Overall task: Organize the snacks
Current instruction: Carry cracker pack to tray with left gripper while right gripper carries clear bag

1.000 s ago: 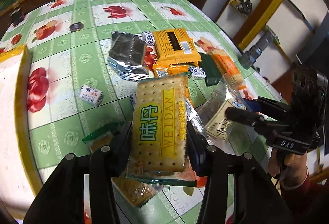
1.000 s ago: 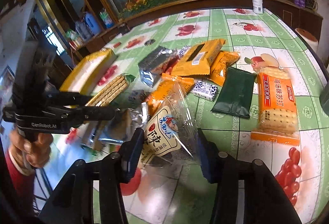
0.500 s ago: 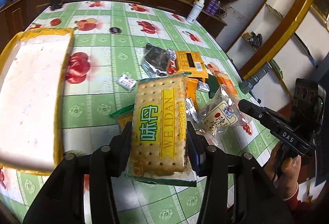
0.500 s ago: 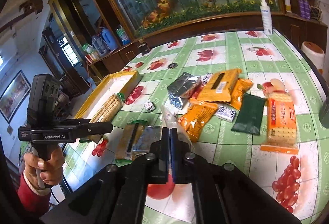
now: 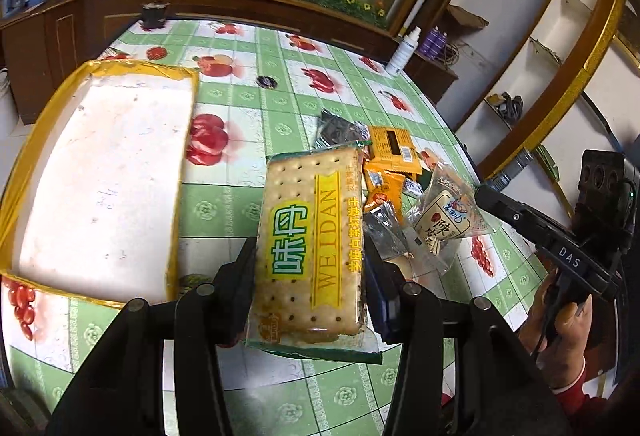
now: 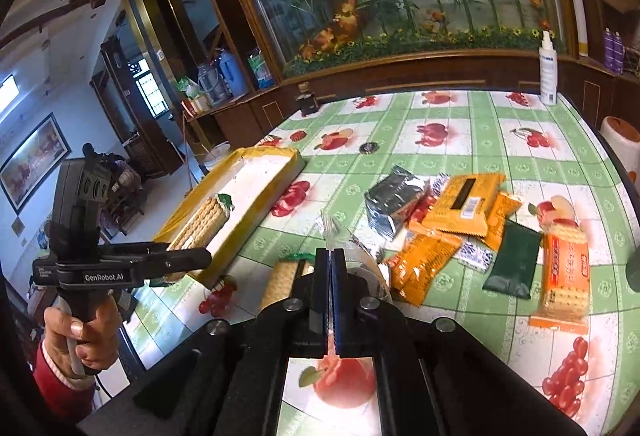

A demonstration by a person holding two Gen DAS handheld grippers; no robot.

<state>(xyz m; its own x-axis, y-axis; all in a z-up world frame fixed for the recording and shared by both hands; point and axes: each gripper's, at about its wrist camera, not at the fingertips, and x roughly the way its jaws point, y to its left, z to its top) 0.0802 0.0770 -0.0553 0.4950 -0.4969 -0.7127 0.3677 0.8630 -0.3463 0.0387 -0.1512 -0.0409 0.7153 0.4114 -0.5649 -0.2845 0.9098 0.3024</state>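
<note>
My left gripper [image 5: 310, 264] is shut on a cracker pack [image 5: 310, 232] with green and yellow print, held upright above the table to the right of the yellow-rimmed white tray [image 5: 100, 171]. From the right wrist view, that left gripper [image 6: 192, 256] carries the cracker pack [image 6: 204, 220] over the tray's [image 6: 260, 175] near corner. My right gripper [image 6: 330, 256] is shut on a clear bag [image 6: 334, 230], which sticks up between the pads. In the left wrist view the right gripper [image 5: 492, 201] holds this clear bag [image 5: 444, 220] in the air.
A pile of snacks lies on the green fruit-print cloth: orange packs [image 6: 464, 199], a silver pack [image 6: 394, 199], a dark green pack [image 6: 514, 264], an orange cracker pack [image 6: 566, 276]. Another cracker pack [image 6: 280, 280] lies near my right fingers. A spray bottle [image 6: 547, 71] stands at the far edge.
My right gripper has shut on the clear bag and lifted it off the table. My left gripper has carried the cracker pack up and away from the pile, so the tray now fills the left.
</note>
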